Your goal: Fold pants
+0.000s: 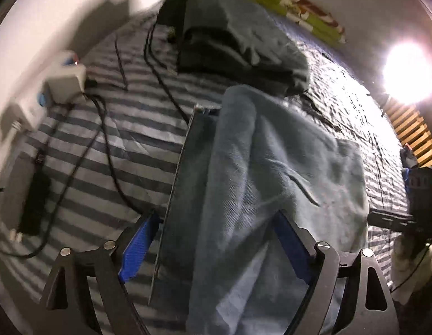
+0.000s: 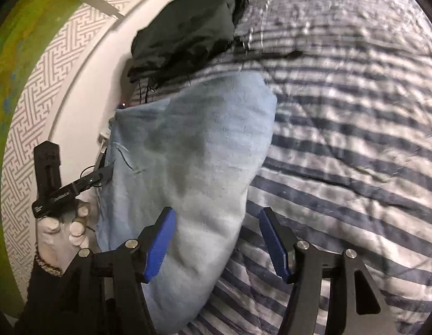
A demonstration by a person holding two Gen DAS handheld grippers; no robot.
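Observation:
Light blue pants [image 1: 271, 167] lie folded lengthwise on the striped bed cover [image 1: 109, 150]. My left gripper [image 1: 216, 220] is open above their near end, and the cloth runs between its two blue pads without being pinched. In the right wrist view the same pants [image 2: 193, 162] form a rounded folded bundle. My right gripper [image 2: 216, 215] is open too: its left pad is over the cloth and its right pad over the bed cover [image 2: 341, 153]. A gloved hand [image 2: 62, 229] holds the left gripper at the pants' far side.
A pile of dark folded clothes [image 1: 229, 42] sits just beyond the pants, seen as a black heap [image 2: 188, 28] from the right. White adapters [image 1: 65, 83], black cables [image 1: 104, 150] and a black box [image 1: 34, 203] lie at the left by the wall. A bright lamp [image 1: 408, 72] glares at the right.

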